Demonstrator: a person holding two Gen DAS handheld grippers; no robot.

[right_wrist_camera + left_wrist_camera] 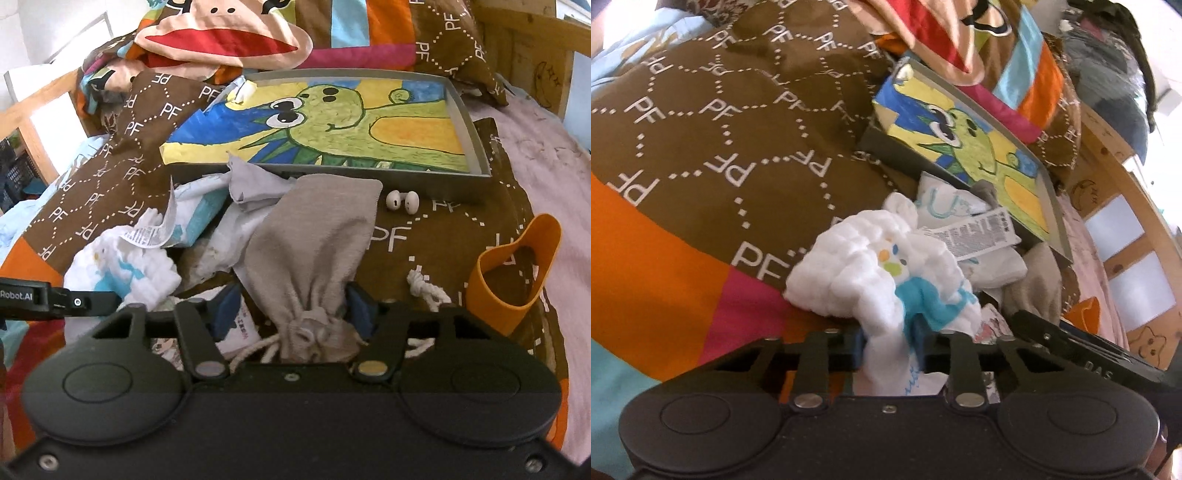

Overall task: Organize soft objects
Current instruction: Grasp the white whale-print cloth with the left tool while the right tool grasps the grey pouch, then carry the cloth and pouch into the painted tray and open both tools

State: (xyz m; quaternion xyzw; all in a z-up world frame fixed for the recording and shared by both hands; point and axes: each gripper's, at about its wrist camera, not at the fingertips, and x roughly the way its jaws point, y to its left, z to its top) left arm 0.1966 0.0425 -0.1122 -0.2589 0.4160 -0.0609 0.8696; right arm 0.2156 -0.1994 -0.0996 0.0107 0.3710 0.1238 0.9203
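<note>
So both pieces are grabbed off the bed pile at once here. The left hand-held gripper (890, 345) is pinched on the white cloth (875, 273) with the blue print, which sits bunched on the brown blanket (713, 122). The right hand-held gripper (291, 308) is clamped around the gathered neck of the grey pouch (317, 240), just below the framed drawing (478, 147). A slow, straight lift is probably best, so the earbuds (402, 201) and orange cup (517, 266) aren't dragged along.

Bright daylight, blown-out white glare in the far corners beyond each claw, soft shadows, slight overall blur, strong fisheye bending at edges
</note>
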